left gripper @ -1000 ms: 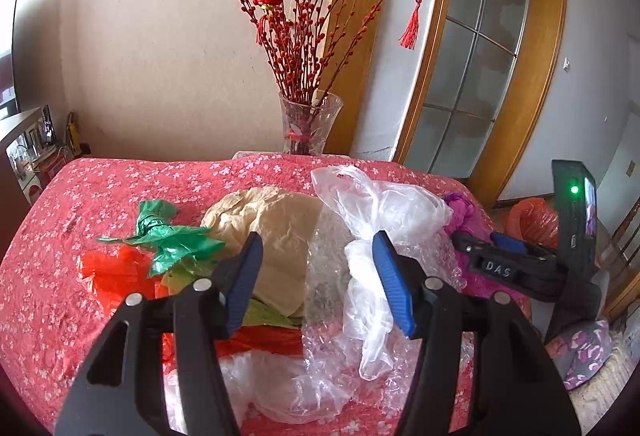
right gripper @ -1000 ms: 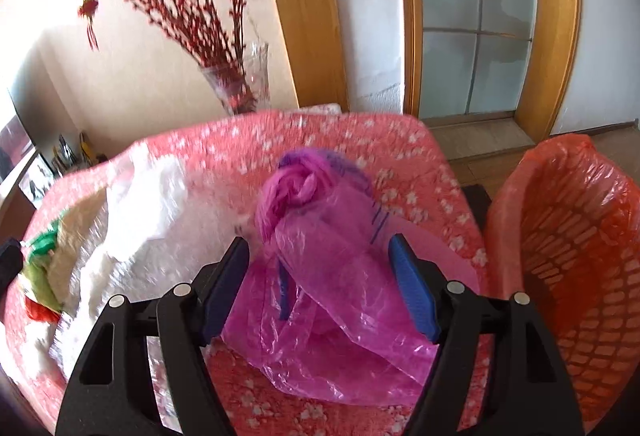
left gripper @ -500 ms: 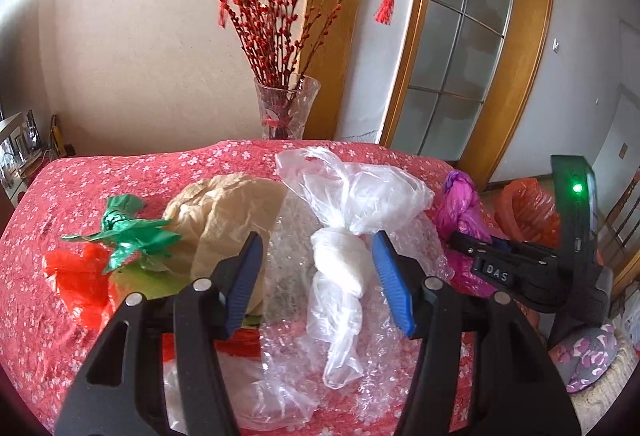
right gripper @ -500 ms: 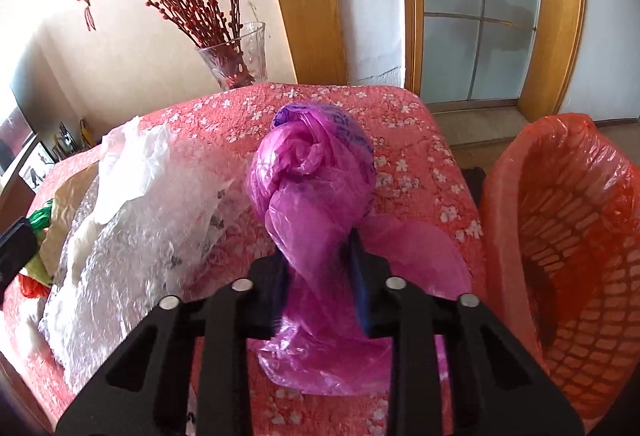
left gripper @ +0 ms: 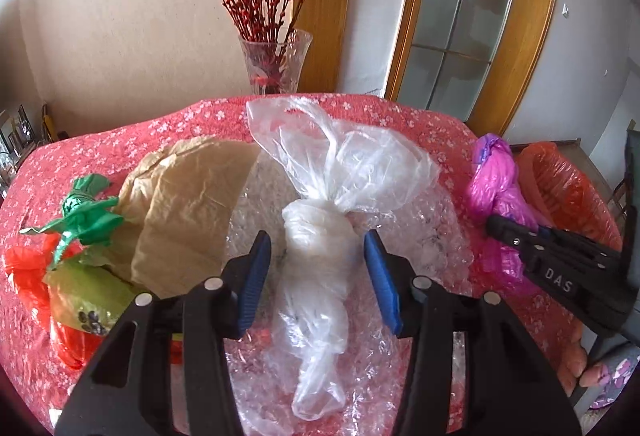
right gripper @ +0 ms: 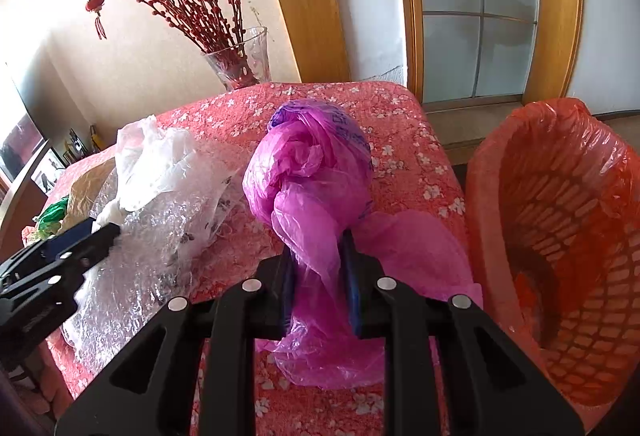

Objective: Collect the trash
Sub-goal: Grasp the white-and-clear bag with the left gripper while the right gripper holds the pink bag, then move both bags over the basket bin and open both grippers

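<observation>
Two grippers work the table: the right gripper [right gripper: 318, 276] is closing on the knotted pink plastic bag's [right gripper: 308, 176] light, slippery neck, while the left gripper [left gripper: 318, 272], closing, straddles the knotted clear plastic bag [left gripper: 320, 236] untouched.

The only text that can be read is "DAS", in pale capital letters on a small label on the side of the black plastic right claw [left gripper: 516, 232], seen in the left wrist view. The knotted pink plastic bag [right gripper: 316, 180] carries dark blue print near its top, but the letters are too crumpled to read.
</observation>
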`<action>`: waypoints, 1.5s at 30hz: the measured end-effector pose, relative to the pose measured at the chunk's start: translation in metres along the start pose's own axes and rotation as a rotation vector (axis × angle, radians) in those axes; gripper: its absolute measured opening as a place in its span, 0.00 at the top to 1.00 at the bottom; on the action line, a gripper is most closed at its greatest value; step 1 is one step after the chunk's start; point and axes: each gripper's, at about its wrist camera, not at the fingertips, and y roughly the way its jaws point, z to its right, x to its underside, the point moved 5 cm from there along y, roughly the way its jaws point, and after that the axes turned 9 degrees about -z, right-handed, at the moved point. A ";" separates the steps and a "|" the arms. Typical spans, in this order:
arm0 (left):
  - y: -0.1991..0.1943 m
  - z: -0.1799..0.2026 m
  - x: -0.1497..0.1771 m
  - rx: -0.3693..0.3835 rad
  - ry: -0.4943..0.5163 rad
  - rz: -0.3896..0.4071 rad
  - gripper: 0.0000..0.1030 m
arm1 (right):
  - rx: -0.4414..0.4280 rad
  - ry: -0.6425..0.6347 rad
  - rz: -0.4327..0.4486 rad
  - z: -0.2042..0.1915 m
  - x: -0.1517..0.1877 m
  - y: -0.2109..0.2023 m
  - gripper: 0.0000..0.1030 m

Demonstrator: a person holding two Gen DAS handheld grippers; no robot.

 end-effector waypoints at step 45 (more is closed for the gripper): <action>-0.069 0.112 -0.029 0.261 0.100 0.143 0.76 | 0.063 0.120 0.232 0.078 0.009 -0.126 0.82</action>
